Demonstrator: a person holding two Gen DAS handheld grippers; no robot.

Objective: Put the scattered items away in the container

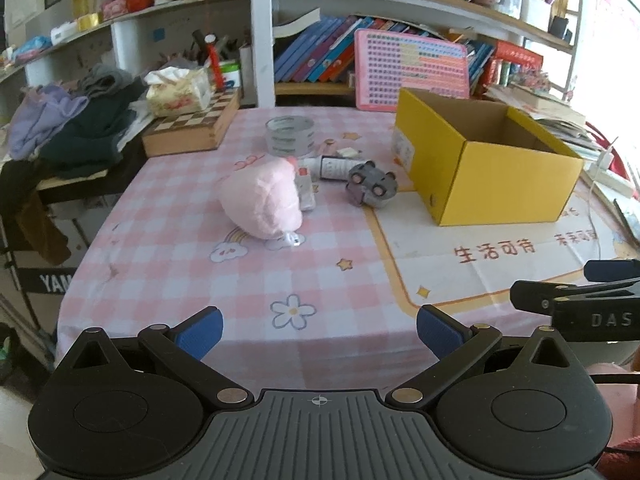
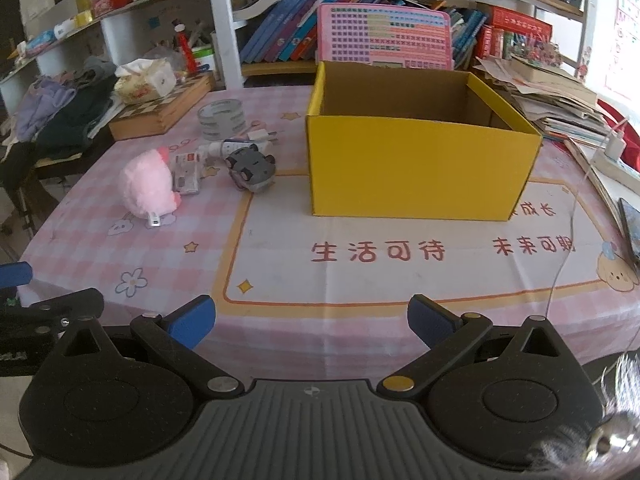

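Note:
An open yellow cardboard box [image 1: 500,178] [image 2: 416,168] stands on the pink checked tablecloth, its inside hidden from here. To its left lie a pink plush toy [image 1: 262,200] [image 2: 146,186], a grey toy car [image 1: 370,186] [image 2: 252,168], a roll of clear tape [image 1: 290,134] [image 2: 221,118], a small tube [image 1: 332,167] [image 2: 224,147], a flat packet [image 1: 306,186] [image 2: 187,172] and a white charger plug [image 2: 260,135]. My left gripper [image 1: 320,334] hangs open near the table's front edge, nothing between its blue pads. My right gripper [image 2: 312,322] is open too, in front of the box.
A wooden chessboard box [image 1: 192,128] with a tissue pack [image 1: 178,92] sits at the back left beside a clothes pile [image 1: 68,128]. Shelves of books and a pink board [image 1: 412,72] stand behind. Stacked papers [image 2: 560,100], a power strip [image 2: 612,160] and a cable lie right.

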